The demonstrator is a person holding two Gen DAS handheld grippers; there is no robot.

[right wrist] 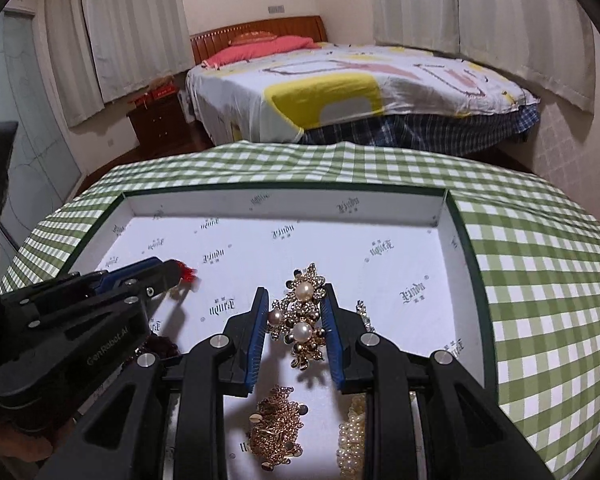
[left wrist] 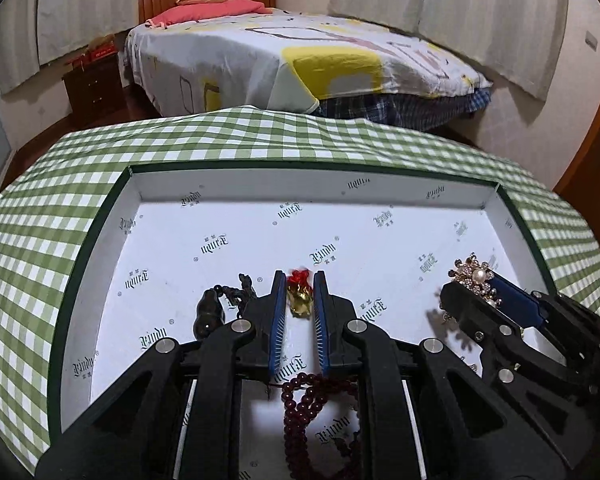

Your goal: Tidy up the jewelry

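Yellow pendant (left wrist: 300,300) with a red tassel knot (left wrist: 299,276): held between the blue pads of the left hand-held gripper (left wrist: 299,312), whose fingers are closed against its sides, over the box floor.

Pearl-and-rhinestone flower brooch (right wrist: 300,320), gold-toned, three pearls showing: between the pads of the right hand-held gripper (right wrist: 296,332), whose fingers press in on both flanks. In the left wrist view the same brooch (left wrist: 474,280) sits at the tip of that gripper (left wrist: 480,296), off to the right of the left one.

Dark gourd-shaped pendant (left wrist: 209,314) on a dark cord (left wrist: 242,286): lies on the box floor just left of the left gripper's left finger.

Dark red bead strand (left wrist: 304,412): heaped on the box floor beneath the left gripper, behind its fingertips.

Gold sequin chain cluster (right wrist: 274,428): on the box floor under the right gripper, behind the brooch.

Pearl strand (right wrist: 350,436): bunched just right of the gold cluster, partly hidden by the right gripper's frame.

Small rhinestone piece (right wrist: 363,312): beside the right finger's outer side; mostly hidden.

Shallow box (left wrist: 236,186), dark green rim, white lining with printed lettering: holds all the pieces and rests on the tabletop (left wrist: 260,132), covered in green-and-white gingham.

Beyond the tabletop: bed (left wrist: 300,52) with a patterned sheet, pink pillow (left wrist: 208,10), wooden nightstand (left wrist: 94,84).
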